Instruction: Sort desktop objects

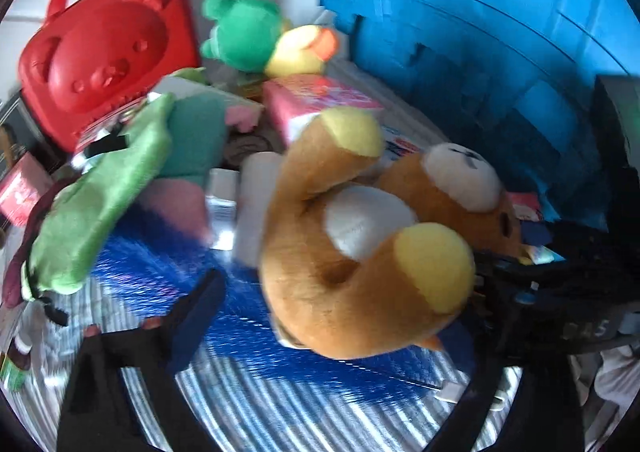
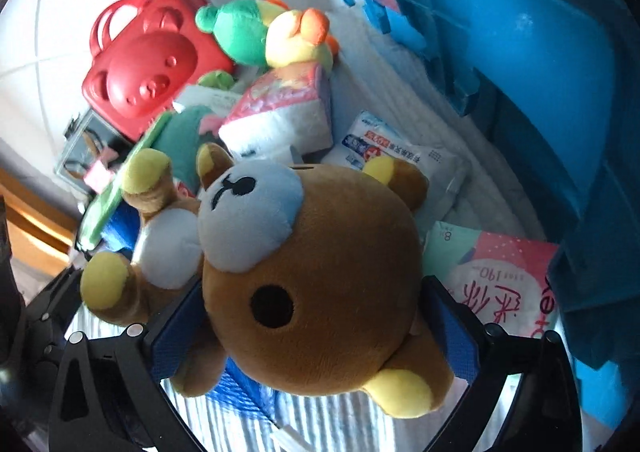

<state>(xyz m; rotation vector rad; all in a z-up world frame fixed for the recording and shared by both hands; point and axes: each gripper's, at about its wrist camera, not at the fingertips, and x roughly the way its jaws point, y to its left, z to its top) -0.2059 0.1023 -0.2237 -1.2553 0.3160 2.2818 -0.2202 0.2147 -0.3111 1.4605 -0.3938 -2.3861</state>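
- The left wrist view is smeared by motion blur; print on the pink packet (image 1: 320, 100) cannot be read.
- The brown bear (image 2: 320, 292) hides whether the right claw's pads (image 2: 460, 332) press its head.
- The blue crate (image 2: 540, 92) runs off the frame's edge.

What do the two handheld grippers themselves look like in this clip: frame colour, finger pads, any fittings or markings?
Both share one build. The right gripper has a black frame with triangular cut-outs, silver round fasteners at the finger bases, and blue textured pads. The left gripper shows black arms with dark blue, motion-blurred pads. Pale lettering marks the right gripper's body in the left view, too blurred to read. No cables, hands or sleeves are discernible.
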